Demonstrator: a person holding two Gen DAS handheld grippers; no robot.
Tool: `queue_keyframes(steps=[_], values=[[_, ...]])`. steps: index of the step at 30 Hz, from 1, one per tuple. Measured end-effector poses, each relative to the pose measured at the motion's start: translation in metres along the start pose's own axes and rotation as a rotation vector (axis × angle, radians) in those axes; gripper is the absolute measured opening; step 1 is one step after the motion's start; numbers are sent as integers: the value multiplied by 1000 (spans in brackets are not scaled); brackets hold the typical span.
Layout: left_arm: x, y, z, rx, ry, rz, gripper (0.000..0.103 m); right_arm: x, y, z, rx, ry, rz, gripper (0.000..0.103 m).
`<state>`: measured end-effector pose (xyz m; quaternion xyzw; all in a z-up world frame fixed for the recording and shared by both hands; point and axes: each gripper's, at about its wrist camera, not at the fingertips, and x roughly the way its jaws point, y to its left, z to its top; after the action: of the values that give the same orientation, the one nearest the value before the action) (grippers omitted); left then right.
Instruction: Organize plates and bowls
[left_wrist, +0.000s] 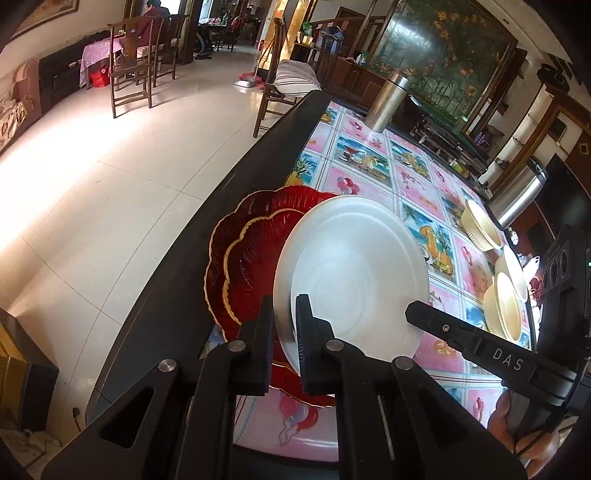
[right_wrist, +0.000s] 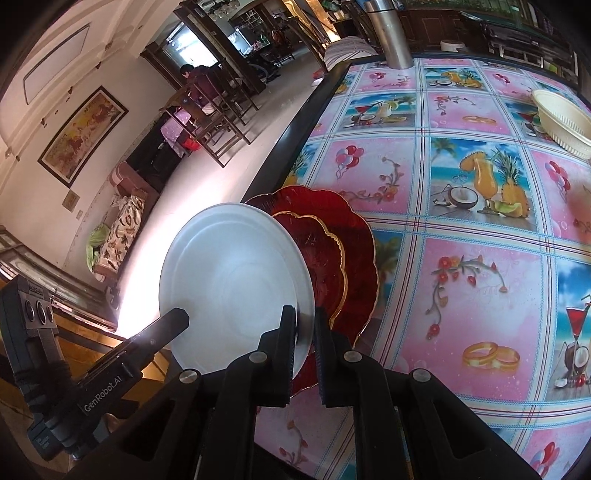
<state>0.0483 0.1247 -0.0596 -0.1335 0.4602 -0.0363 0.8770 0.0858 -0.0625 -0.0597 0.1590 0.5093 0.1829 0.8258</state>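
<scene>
A white plate (left_wrist: 354, 269) hangs tilted just above two stacked red gold-rimmed plates (left_wrist: 251, 258) near the table's left edge. My left gripper (left_wrist: 284, 306) is shut on the white plate's near-left rim. From the right, my right gripper (left_wrist: 415, 314) reaches the opposite rim. In the right wrist view, the right gripper (right_wrist: 304, 317) is shut on the white plate (right_wrist: 232, 277) at its right rim, with the red plates (right_wrist: 347, 258) behind it. The left gripper (right_wrist: 181, 317) touches the plate's left side there.
Several cream bowls (left_wrist: 506, 310) sit at the table's right side, one (right_wrist: 565, 122) lying tilted. Two steel flasks (left_wrist: 388, 103) (left_wrist: 517, 195) stand at the far edge. The table's dark border (left_wrist: 221, 221) runs close to the red plates, with tiled floor beyond. A person sits far off.
</scene>
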Motion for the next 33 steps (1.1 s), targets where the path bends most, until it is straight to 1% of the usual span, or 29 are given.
queue_keyframes(steps=[3,7,11,16,20,22,26,27,30,33], values=[[4,3,1,8,0,31,9,10,0,1,8,13,-6,10],[6,7,4,20,-32,84,9,20,-1,2,10,23,-24,9],[8,9,7,30,-43,101,9,28,-5,3,19,35,-35,9],[3,9,7,36,-71,121,9,33,-10,5,35,34,-35,9],[-1,7,7,45,-88,148,9,35,-8,6,24,35,-40,10],[-5,7,6,46,-106,172,9,34,-8,4,18,40,-40,14],[-17,6,5,44,-162,216,9,29,-8,3,17,30,-23,16],[-20,5,4,51,-176,225,9,26,-9,2,17,25,-14,19],[-31,-5,4,77,-218,233,9,14,-13,2,22,-5,18,26],[-36,-22,2,118,-247,241,9,-5,-18,4,25,-53,37,28]])
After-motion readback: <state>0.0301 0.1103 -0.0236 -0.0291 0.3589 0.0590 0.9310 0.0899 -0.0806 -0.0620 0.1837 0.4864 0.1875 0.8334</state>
